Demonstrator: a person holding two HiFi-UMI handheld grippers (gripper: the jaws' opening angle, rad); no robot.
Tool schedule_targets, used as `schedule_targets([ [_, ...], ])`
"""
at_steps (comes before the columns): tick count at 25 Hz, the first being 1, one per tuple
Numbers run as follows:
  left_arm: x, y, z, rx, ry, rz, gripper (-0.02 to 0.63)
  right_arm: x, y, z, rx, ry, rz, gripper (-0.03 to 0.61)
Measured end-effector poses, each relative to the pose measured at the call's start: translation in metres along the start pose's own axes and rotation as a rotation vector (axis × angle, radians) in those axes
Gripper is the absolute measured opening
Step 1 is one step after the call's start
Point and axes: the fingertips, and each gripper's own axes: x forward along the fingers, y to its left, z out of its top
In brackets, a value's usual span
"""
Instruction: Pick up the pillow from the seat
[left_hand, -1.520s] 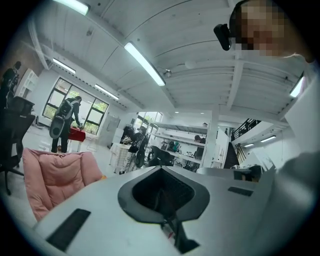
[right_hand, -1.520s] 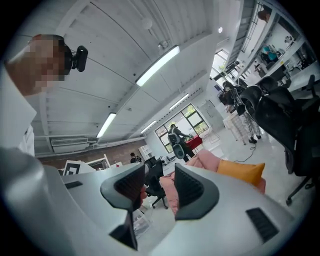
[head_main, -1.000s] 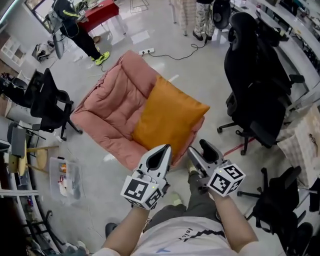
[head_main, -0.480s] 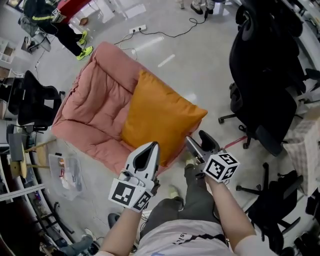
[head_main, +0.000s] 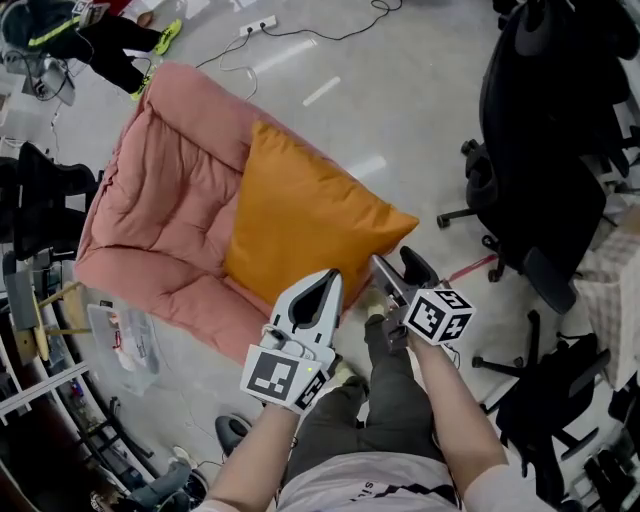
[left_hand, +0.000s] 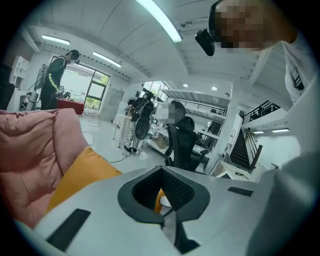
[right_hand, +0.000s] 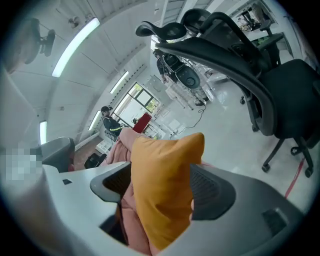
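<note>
Orange square fabric pillow (head_main: 300, 225) on pink quilted seat (head_main: 160, 200) now nearer frame centre vs before; right gripper (head_main: 398, 268) jaws opening round its corner, left gripper (head_main: 327, 280) clenched, empty.

The pillow (head_main: 300, 225) is plain mustard orange. The seat (head_main: 160, 190) beneath it is dusty pink, quilted in stitched panels. The office chair (head_main: 560, 130) is black, the floor (head_main: 400, 90) pale glossy grey, the wearer's trousers (head_main: 375, 415) olive-grey.

A pink seat (head_main: 160, 190) rests on the grey floor (head_main: 400, 110) ahead of the jaws. An orange pillow (head_main: 300, 225) lies on it, its corner just beyond the right gripper's (head_main: 400, 275) opening, empty jaws.
</note>
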Motion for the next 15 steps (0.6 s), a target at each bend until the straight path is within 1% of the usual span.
schedule_targets([
  [5,0.018,0.002,-0.018,-0.011,0.043,-0.011,0.009,0.019,-0.036,-0.010,0.063,0.025,-0.023,0.361],
  [8,0.024,0.007,-0.027,-0.028,0.067,-0.008,0.009,0.029,-0.044,-0.013,0.084,0.033,0.005,0.373],
  [11,0.028,0.010,-0.037,-0.049,0.090,0.000,0.009,0.039,-0.046,-0.011,0.075,0.038,0.031,0.382],
  [15,0.031,0.011,-0.044,-0.054,0.100,0.008,0.009,0.048,-0.050,-0.009,0.047,0.039,0.030,0.382],
])
